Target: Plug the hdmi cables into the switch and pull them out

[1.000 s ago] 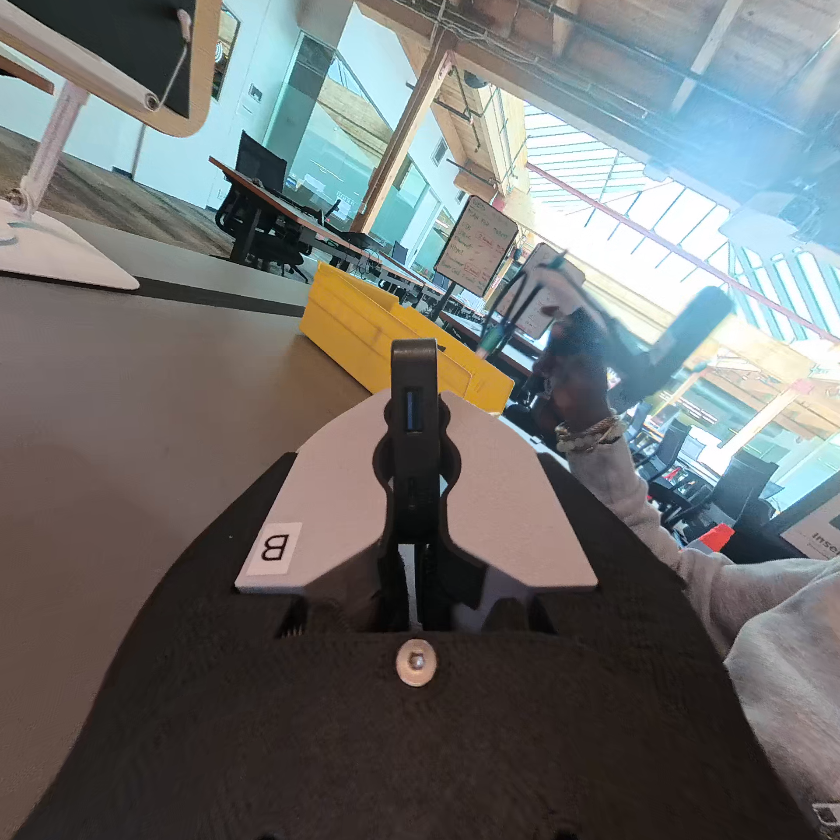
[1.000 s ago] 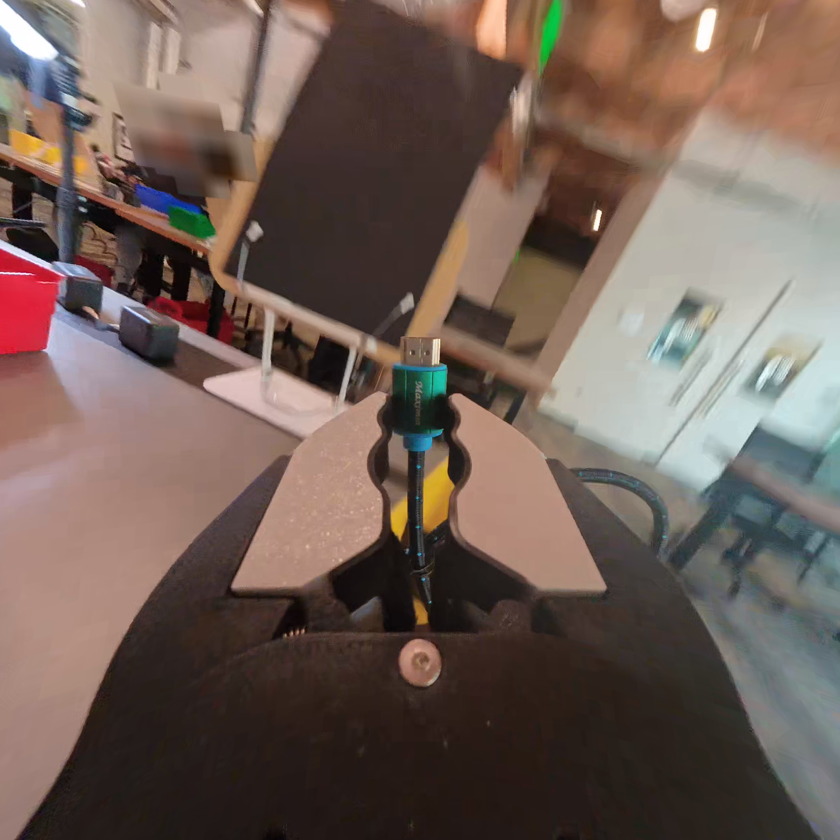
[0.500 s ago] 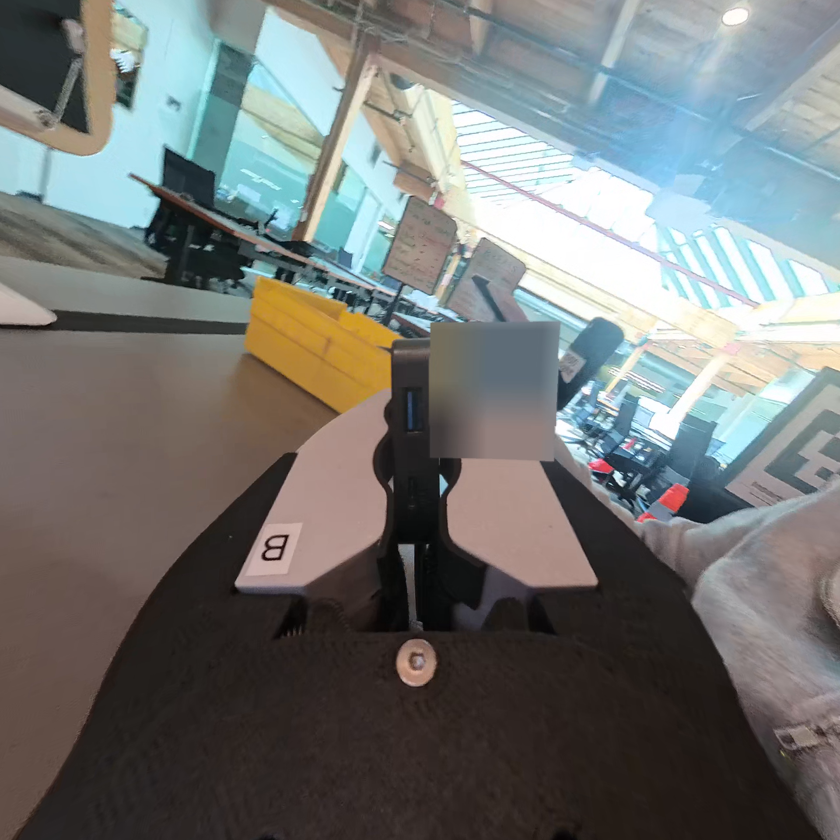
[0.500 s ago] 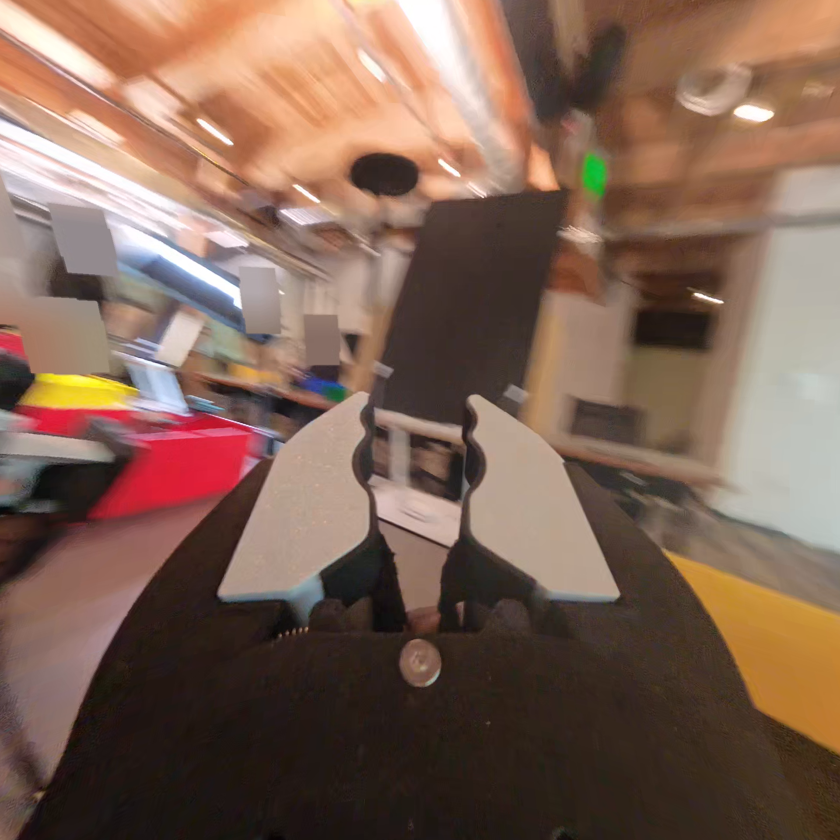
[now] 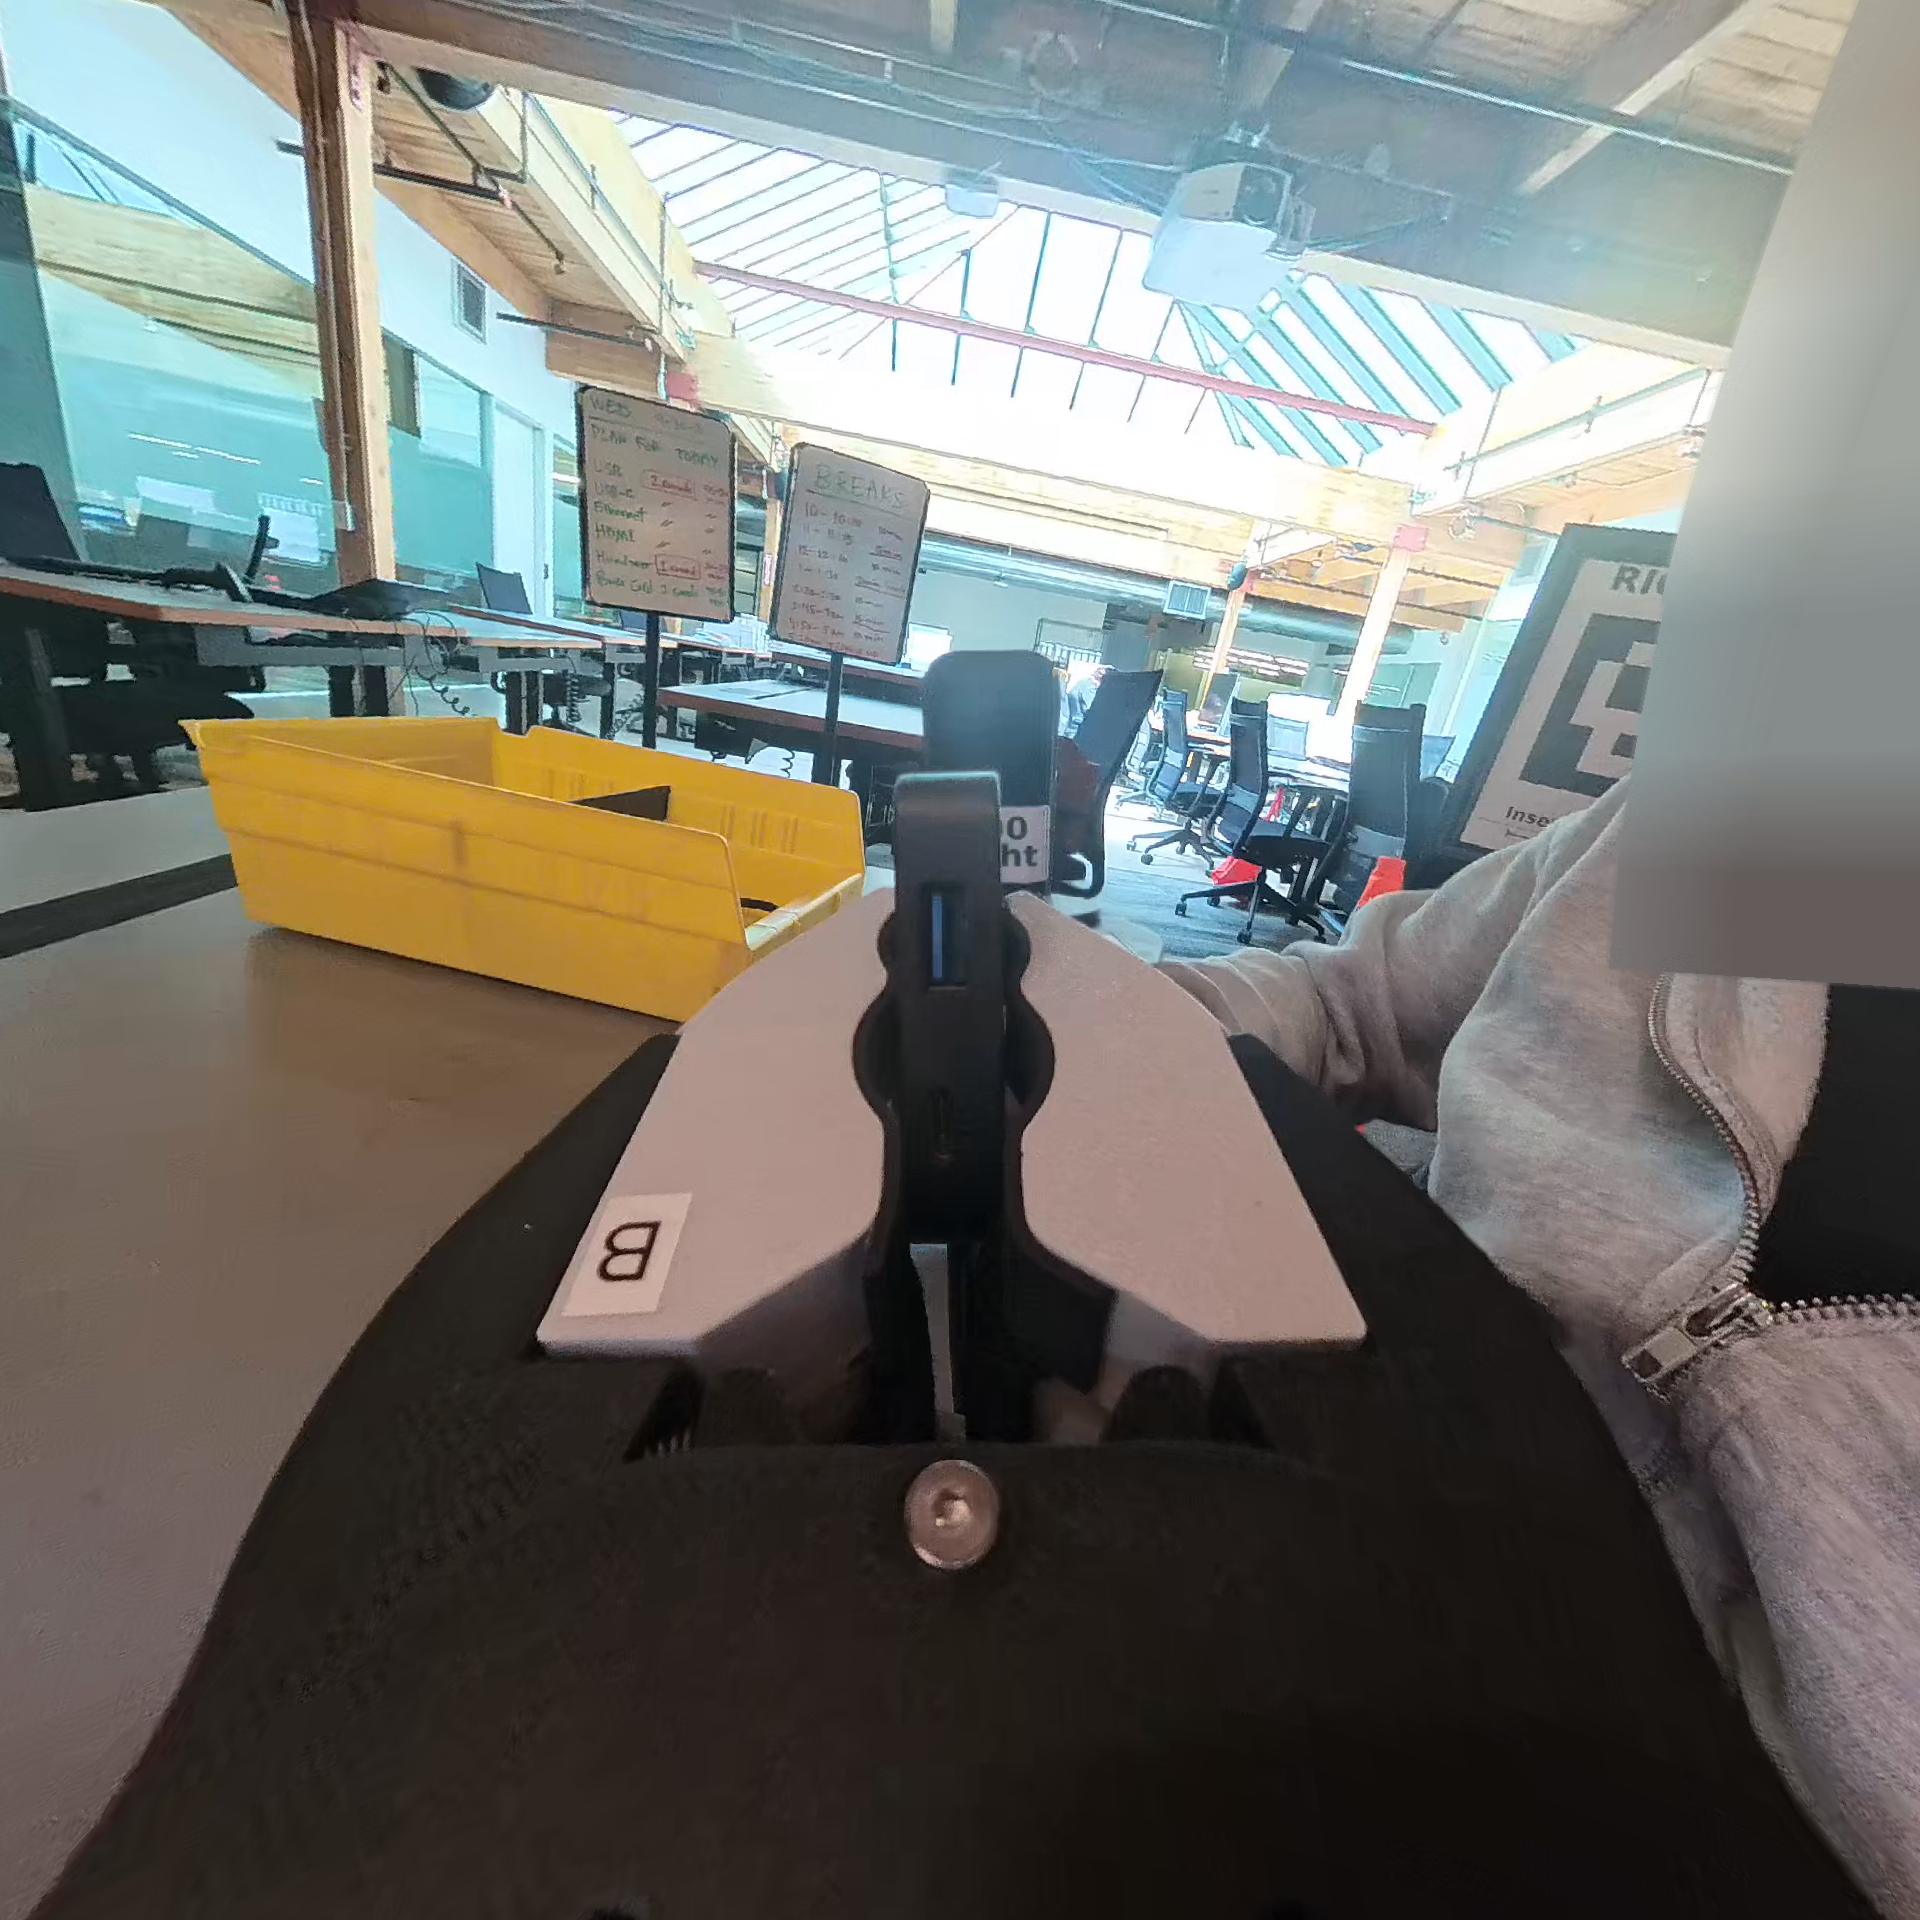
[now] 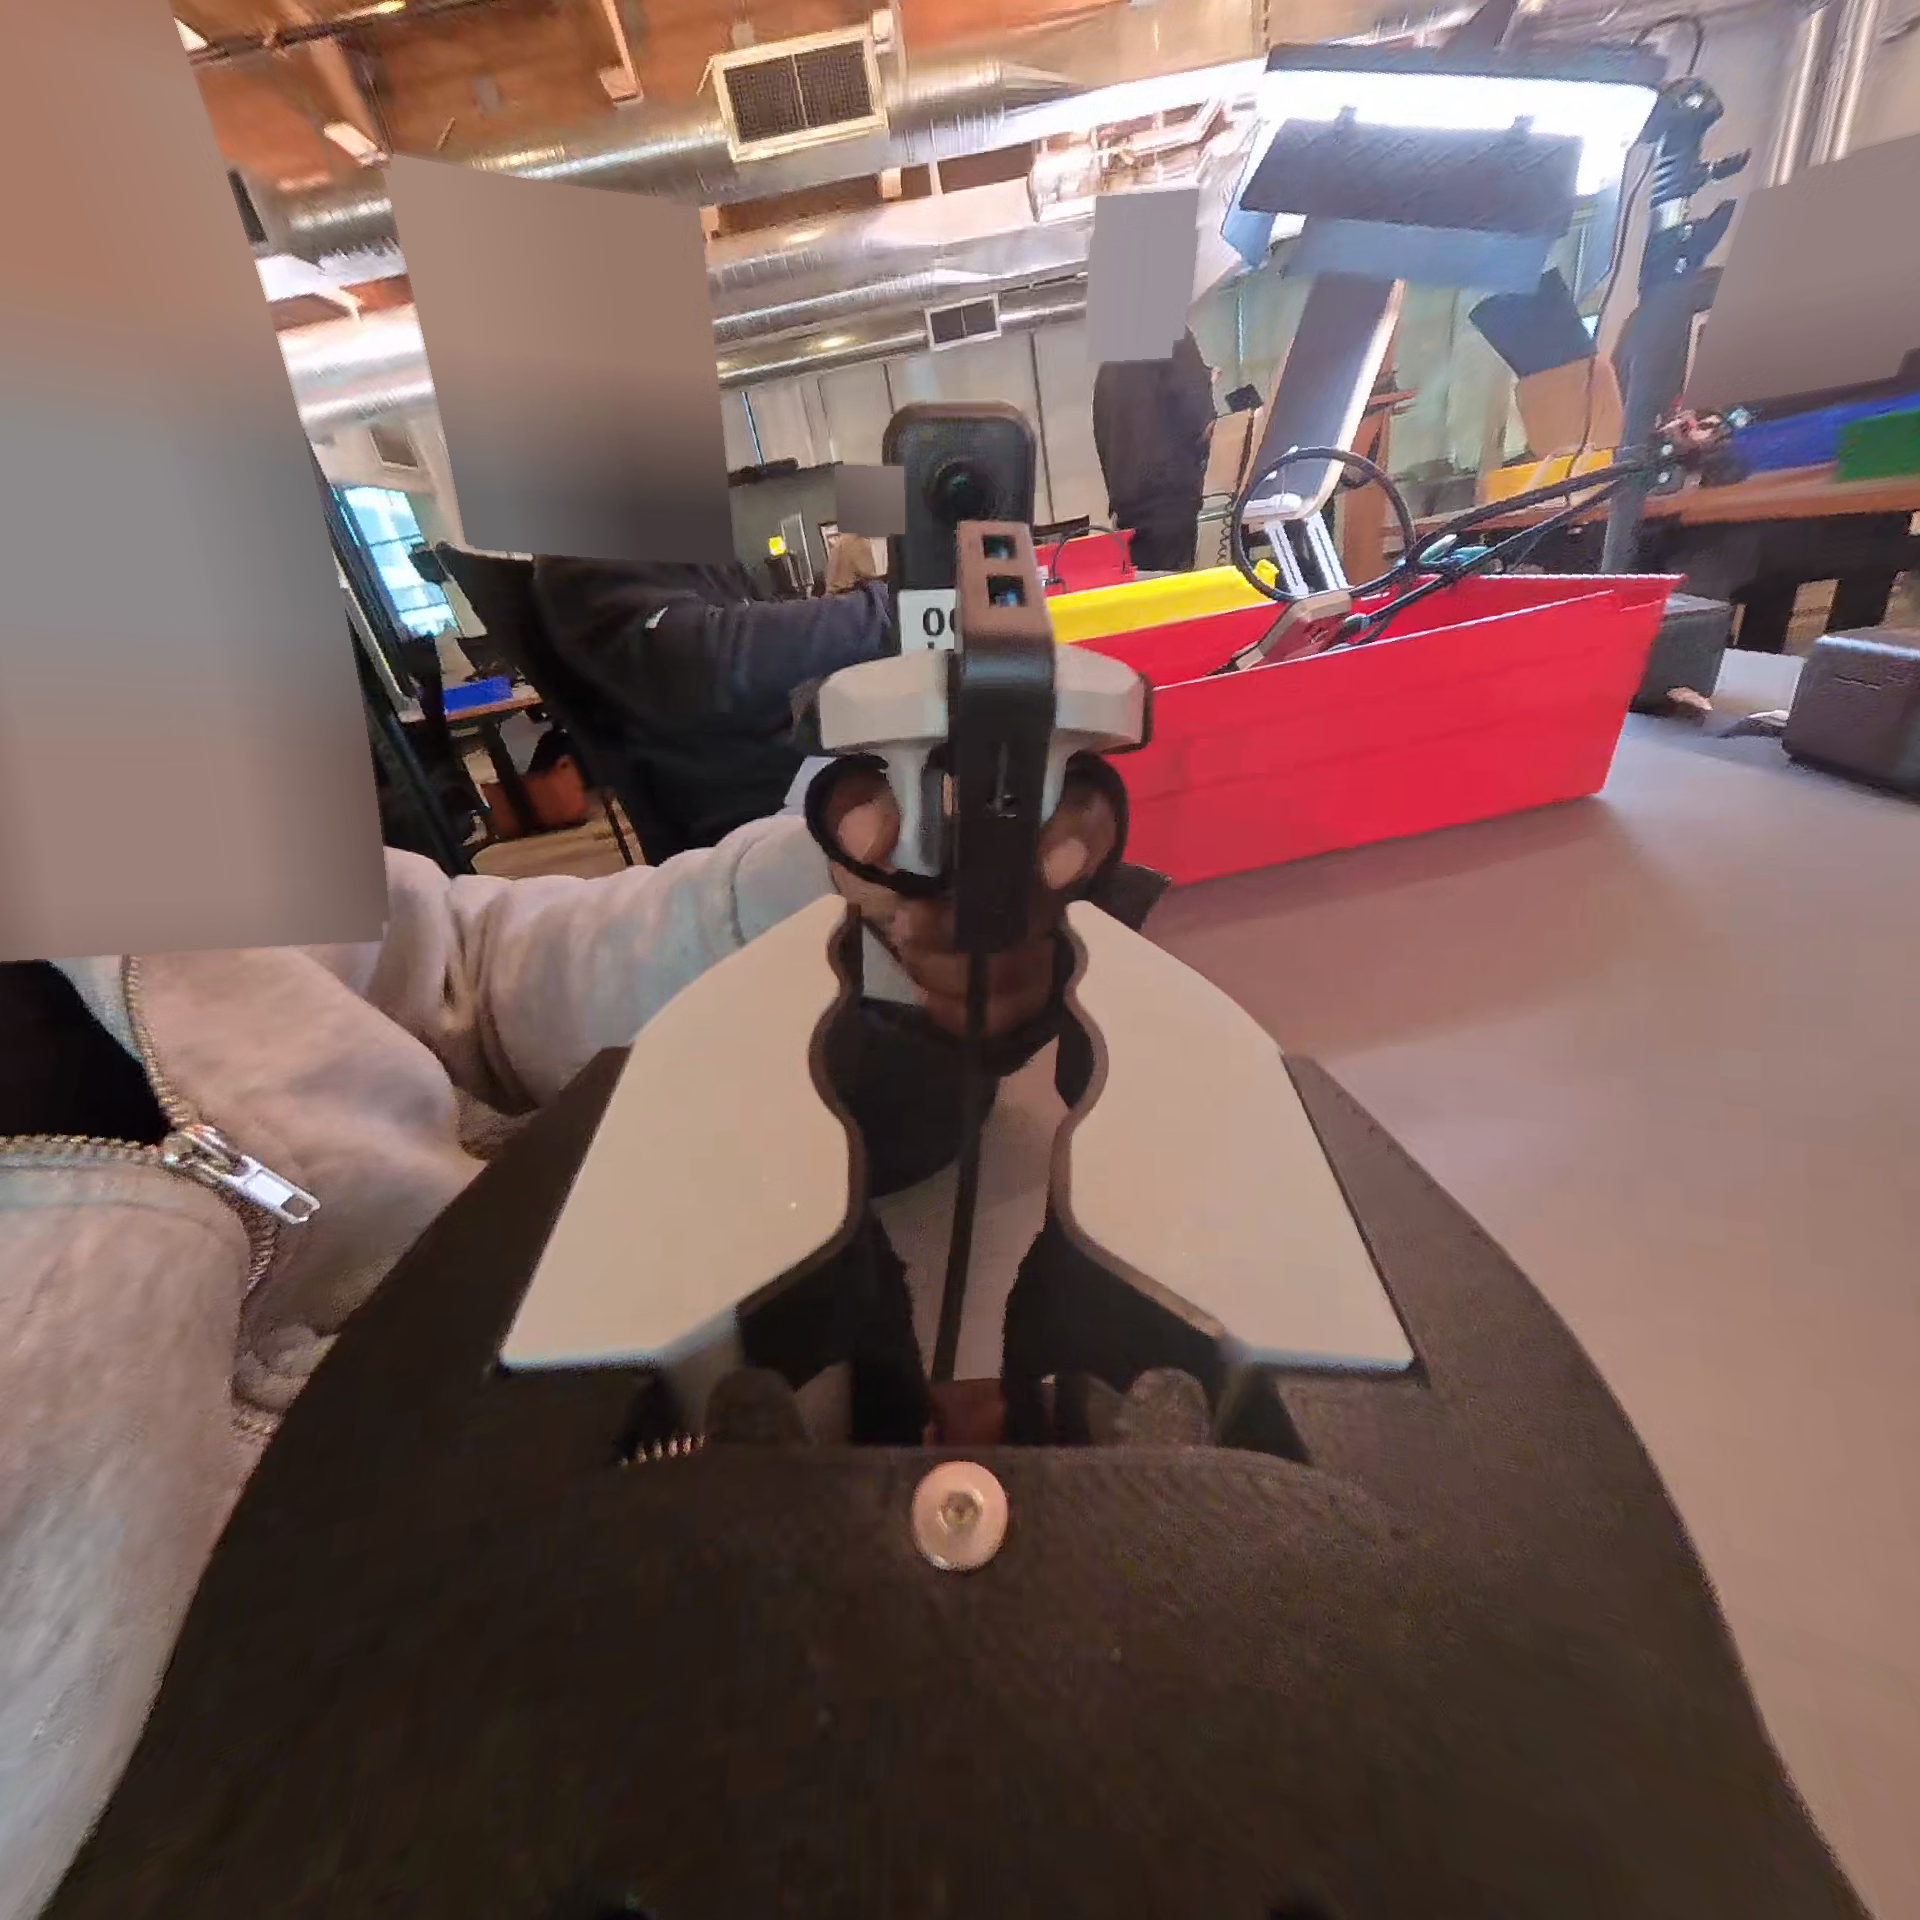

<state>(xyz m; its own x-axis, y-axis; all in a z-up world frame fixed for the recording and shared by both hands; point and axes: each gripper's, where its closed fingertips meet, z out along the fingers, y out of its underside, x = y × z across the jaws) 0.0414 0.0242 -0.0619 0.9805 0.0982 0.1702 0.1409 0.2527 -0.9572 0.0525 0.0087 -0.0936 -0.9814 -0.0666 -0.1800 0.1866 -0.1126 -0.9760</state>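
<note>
Left gripper (image 5: 951,997) clamps the black switch (image 5: 948,997) upright while the right gripper (image 6: 961,997) faces it with nothing between its fingers.

The left gripper's grey jaws are pressed together on the narrow black switch, which stands on edge between them with a blue port showing on the side facing the camera and a thin black cord (image 6: 961,1195) hanging from its lower end. Opposite, the right gripper's jaws stand apart and hold nothing, pointed straight at the switch. A person in a grey zip sweatshirt (image 5: 1621,1091) holds both tools above a grey table (image 5: 229,1143). A yellow bin (image 5: 488,862) sits on the table to the far left in the left wrist view; a red bin (image 6: 1382,717) with cables (image 6: 1340,592) rising from it stands far right in the right wrist view.
</note>
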